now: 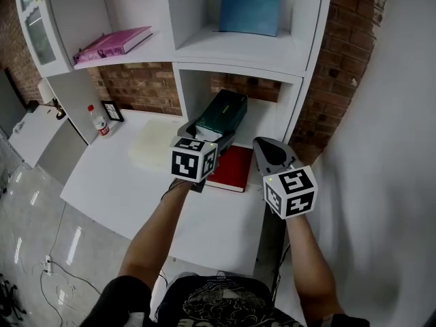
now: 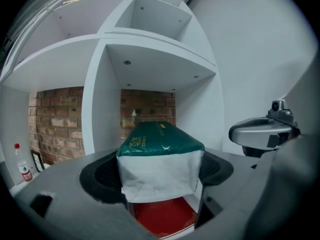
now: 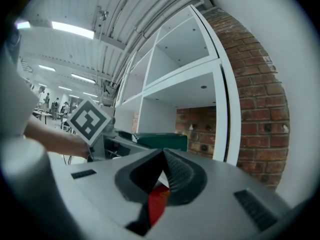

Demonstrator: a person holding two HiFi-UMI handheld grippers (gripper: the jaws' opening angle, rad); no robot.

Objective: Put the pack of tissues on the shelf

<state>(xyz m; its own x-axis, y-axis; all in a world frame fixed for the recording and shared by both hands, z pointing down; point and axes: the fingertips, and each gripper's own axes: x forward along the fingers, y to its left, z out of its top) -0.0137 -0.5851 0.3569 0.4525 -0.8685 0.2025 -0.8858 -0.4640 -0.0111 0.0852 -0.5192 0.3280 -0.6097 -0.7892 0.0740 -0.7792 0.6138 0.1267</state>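
— Where's the pack (image 1: pixel 223 111)?

— Clamped in the left tool (image 2: pixel 160 174). Its jaws press on the two sides of the white near end, and the green top runs away from the camera.

— And relative to the shelf (image 1: pixel 238 65)?

— The pack points into the lowest compartment, the one with the brick wall (image 2: pixel 147 106) at its back. The far end is inside the opening. Whether it touches anything in there, I can't tell.

— What's beneath it?

— A red book (image 1: pixel 231 167), lying flat at the mouth of that compartment. From the left gripper view the pack sits above the book with a gap between them.

— The right tool (image 3: pixel 164 166)?

— Jaws together, nothing between them. It's just beside the left one, on the side nearer the compartment's right wall, and apart from the pack.

— Anything else around?

— A bottle (image 1: pixel 99 121) with a red cap stands on the white surface (image 1: pixel 129 182), well to the left. A pink book (image 1: pixel 112 44) lies on a higher board, and a blue box (image 1: pixel 250 4) stands in the compartment above the pack.
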